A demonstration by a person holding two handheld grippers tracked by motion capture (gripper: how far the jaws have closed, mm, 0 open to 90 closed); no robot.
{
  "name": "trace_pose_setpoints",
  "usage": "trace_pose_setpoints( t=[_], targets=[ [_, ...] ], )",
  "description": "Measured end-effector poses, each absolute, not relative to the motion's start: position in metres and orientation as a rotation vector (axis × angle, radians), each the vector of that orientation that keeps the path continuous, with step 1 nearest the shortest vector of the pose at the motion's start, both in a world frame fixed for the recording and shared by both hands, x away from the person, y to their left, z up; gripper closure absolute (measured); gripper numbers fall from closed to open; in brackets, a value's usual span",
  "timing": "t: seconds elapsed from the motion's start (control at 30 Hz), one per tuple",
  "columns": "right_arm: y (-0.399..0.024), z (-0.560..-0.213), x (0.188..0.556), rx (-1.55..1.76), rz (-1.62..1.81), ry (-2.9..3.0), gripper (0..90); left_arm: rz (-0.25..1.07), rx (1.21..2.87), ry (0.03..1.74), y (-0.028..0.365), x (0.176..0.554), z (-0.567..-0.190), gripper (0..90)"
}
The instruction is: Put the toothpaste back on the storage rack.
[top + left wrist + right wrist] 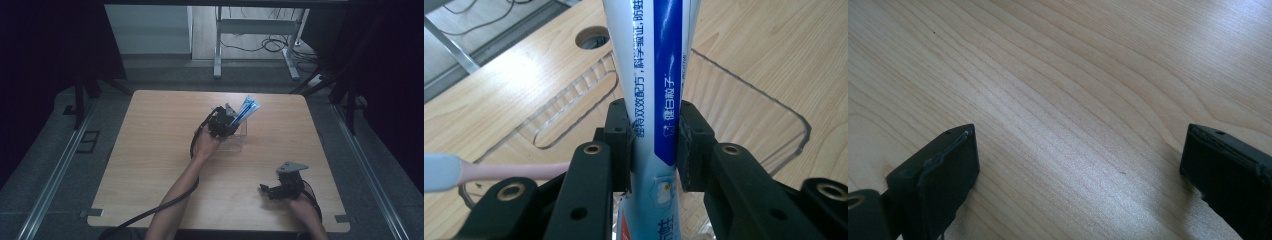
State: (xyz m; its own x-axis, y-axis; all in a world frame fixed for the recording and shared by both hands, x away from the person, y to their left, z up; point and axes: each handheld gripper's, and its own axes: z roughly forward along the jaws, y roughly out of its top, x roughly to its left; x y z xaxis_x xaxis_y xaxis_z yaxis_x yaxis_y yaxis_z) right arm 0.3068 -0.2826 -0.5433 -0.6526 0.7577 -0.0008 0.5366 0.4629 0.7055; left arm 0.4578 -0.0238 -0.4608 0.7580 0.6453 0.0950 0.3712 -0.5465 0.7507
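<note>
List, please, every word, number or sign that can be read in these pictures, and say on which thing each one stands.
On the toothpaste tube, held between the jaws of the left gripper, white Chinese characters on the blue stripe: "健白粒子".
Same tube, blue Chinese print on its white side: "科学配方" and "双效" seem to read; the rest is cut off or too blurred.
Same tube, lower end: characters too cut off to read.
Toothbrush, clear tray and table: no text.

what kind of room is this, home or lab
Probably a lab or workshop set up for recording: a bare wooden table framed by dark curtains, floor rails, and loose cables under a metal-legged desk behind.
</note>
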Motion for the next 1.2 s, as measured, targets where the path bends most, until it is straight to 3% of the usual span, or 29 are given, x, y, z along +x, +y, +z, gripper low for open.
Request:
trace_pose_setpoints(
  t=[0.77,1.2],
  targets=[
    [-0.2824,-0.5434,0.3068,1.103,0.993,2.399,2.3,0.425,2.317,0.819,-0.0292,0.4575,-0.4585,68.9],
    [-0.2824,-0.5433,0.3068,1.103,0.992,2.400,2.2,0.392,2.238,0.859,-0.0227,0.4560,-0.4514,51.7]
  ],
)
